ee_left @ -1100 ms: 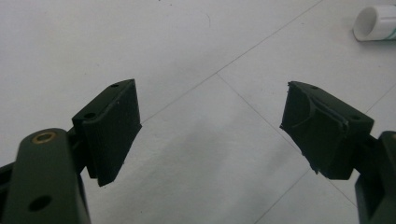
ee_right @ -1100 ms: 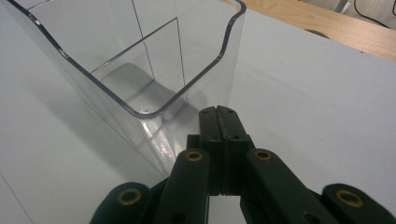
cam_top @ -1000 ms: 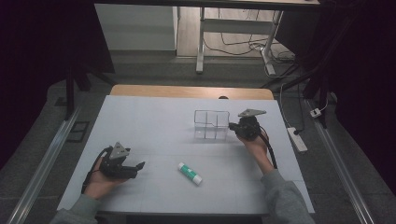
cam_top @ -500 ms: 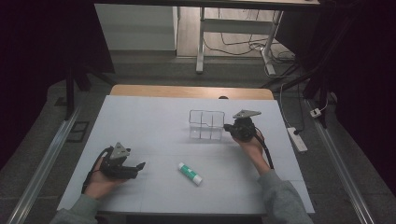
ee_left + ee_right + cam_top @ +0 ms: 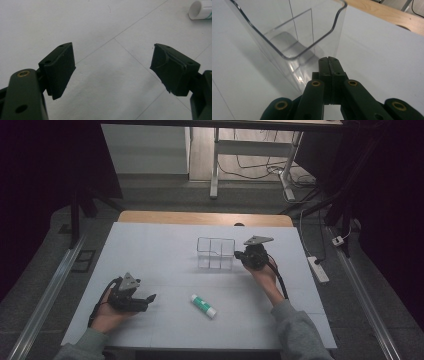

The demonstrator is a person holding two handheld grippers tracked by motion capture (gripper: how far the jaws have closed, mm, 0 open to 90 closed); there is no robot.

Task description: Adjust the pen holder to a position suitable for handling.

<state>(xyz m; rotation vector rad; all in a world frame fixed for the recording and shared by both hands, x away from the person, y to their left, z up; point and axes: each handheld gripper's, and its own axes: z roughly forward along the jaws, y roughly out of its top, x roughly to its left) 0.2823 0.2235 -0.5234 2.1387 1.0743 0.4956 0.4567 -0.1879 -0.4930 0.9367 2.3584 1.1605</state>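
Tabletop [image 5: 165,245] is white, marked with thin seams, with a bare wood strip [image 5: 200,218] along the far edge; around it the room is dark, with grey floor, metal desk legs and loose cables beyond, and a power strip [image 5: 318,269] on the floor off the right side. Counted: one clear box [image 5: 215,253] split into compartments, one glue stick [image 5: 203,305], two grippers. The box stands upright in the far middle of the table, right of centre. The right gripper [image 5: 246,257] sits just beside the box's right wall, with its jaws pressed together on nothing; in the right gripper view the closed tips [image 5: 329,61] lie at the foot of the box's corner [image 5: 337,37], though whether they touch it cannot be told. The left gripper [image 5: 145,301] rests low near the front left, its jaws spread wide over bare table [image 5: 110,82], holding nothing. The glue stick lies flat, near the front edge, between the two hands and just right of the left gripper; its white end [image 5: 201,9] shows in the left gripper view. The far left and the near right of the table lie bare.
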